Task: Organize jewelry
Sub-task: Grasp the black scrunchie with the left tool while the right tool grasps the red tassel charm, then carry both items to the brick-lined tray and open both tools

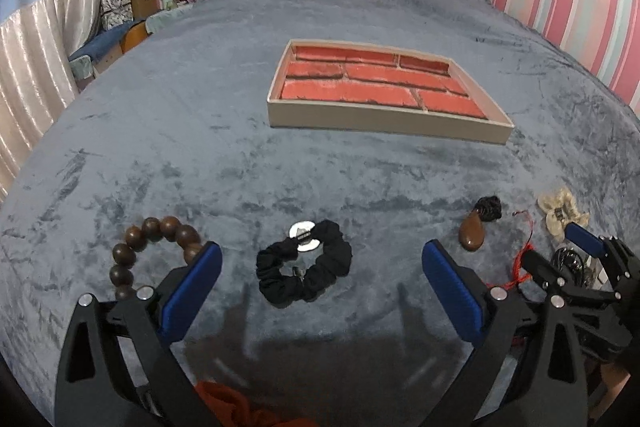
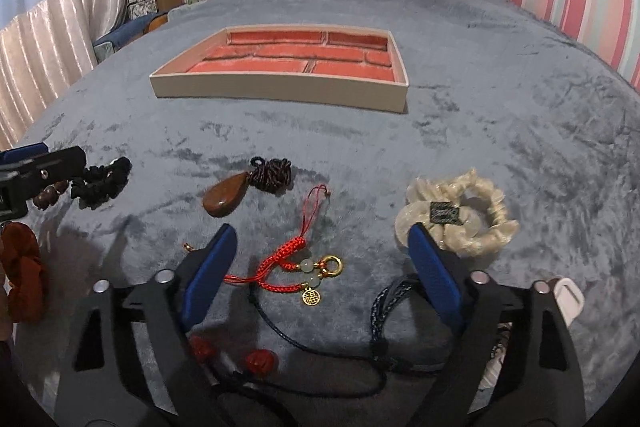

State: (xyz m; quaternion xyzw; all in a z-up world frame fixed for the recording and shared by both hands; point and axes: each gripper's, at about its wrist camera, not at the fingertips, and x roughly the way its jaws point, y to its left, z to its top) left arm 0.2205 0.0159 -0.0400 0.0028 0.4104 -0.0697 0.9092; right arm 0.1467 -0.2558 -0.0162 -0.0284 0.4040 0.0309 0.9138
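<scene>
Jewelry: all loose on the bed (image 1: 160,131)
Tray (image 2: 280,93): empty, nothing sorted
Left gripper (image 1: 322,279): jaws wide, over black scrunchie (image 1: 304,267)
Right gripper (image 2: 322,269): jaws wide, over red charm (image 2: 296,263)

Wide open stretch of grey blanket (image 2: 480,115) between the tray (image 2: 280,87) and the clutter. Near edge is crowded: black scrunchie (image 1: 306,267), wooden beads (image 1: 156,239), red charm (image 2: 296,267), cream scrunchie (image 2: 460,215).

The tray (image 1: 384,125) lies on the bed (image 1: 180,131) behind the scrunchie (image 1: 308,267), bead bracelet (image 1: 152,251) to its left.
</scene>
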